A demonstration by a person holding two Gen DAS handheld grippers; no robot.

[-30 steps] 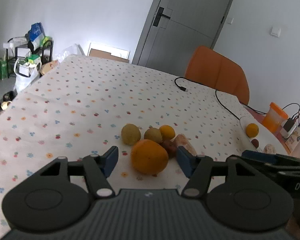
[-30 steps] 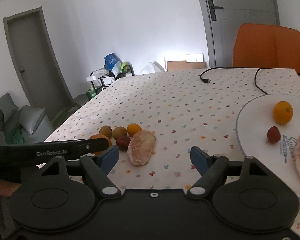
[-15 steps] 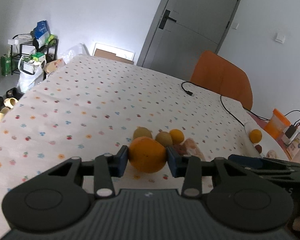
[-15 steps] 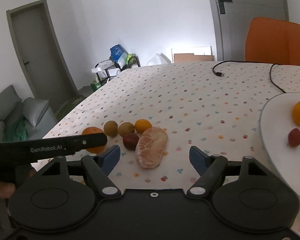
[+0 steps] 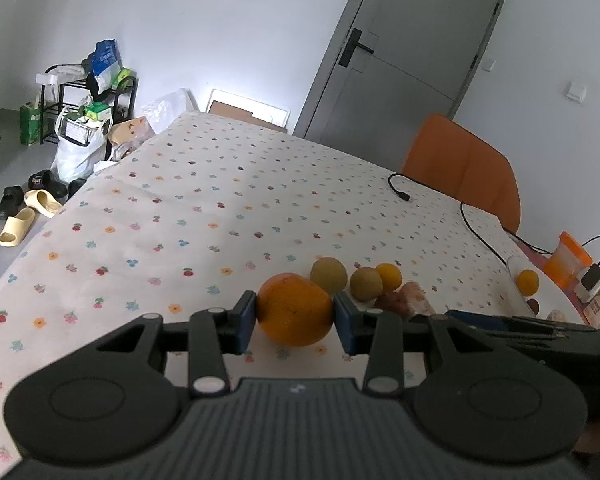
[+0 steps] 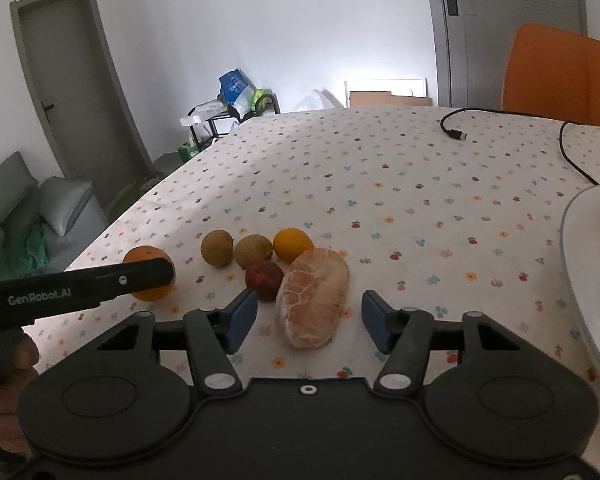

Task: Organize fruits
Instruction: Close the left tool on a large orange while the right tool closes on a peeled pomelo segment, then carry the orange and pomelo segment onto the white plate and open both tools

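So the left claw (image 5: 295, 322) has its blue pads clamped tight on the big orange (image 5: 294, 309), sitting at the near-left end of the fruit row on the dotted worktop (image 5: 228, 208). The right claw (image 6: 309, 320) has just been closing, but its pads aren't touching the peeled pomelo piece (image 6: 313, 297) between them. A white plate (image 6: 580, 264) sits off right.

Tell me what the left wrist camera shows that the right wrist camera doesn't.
Only the left wrist view shows the slippers on the floor and the orange jar. Only the right wrist view shows the grey sofa and a second door. Both show the big orange gripped in the left tongs, the peeled fruit between the open right tongs, and the plate.
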